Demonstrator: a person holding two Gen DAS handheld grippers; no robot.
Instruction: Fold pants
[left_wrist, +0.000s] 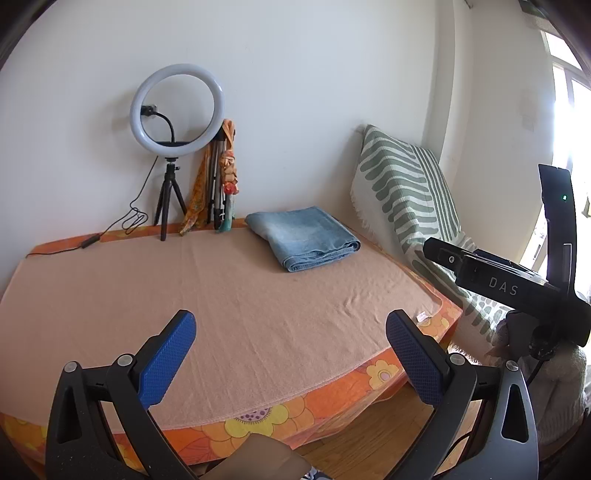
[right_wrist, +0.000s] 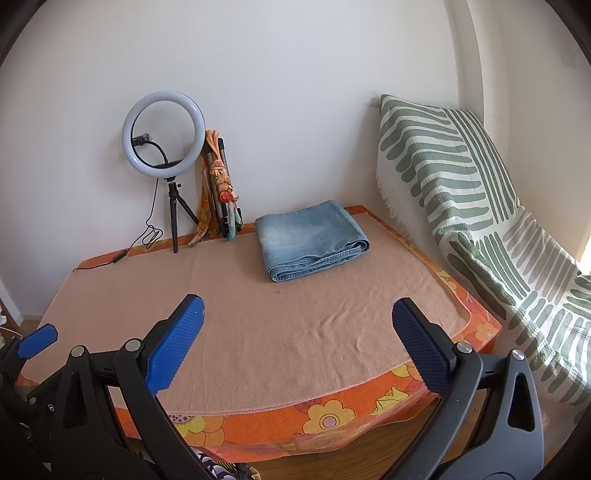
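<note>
Folded jeans (right_wrist: 312, 240) sit squared near the ring light (right_wrist: 163, 133) — apparently finished; left gripper (left_wrist: 291, 354) and right gripper (right_wrist: 299, 347) hover well back, jaws wide, empty.

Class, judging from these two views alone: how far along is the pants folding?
Done: the jeans lie folded in a compact stack at the far side of the blanket. In hand: nothing; left gripper and right gripper are open, empty, well short of them. Left: apparently nothing.
</note>
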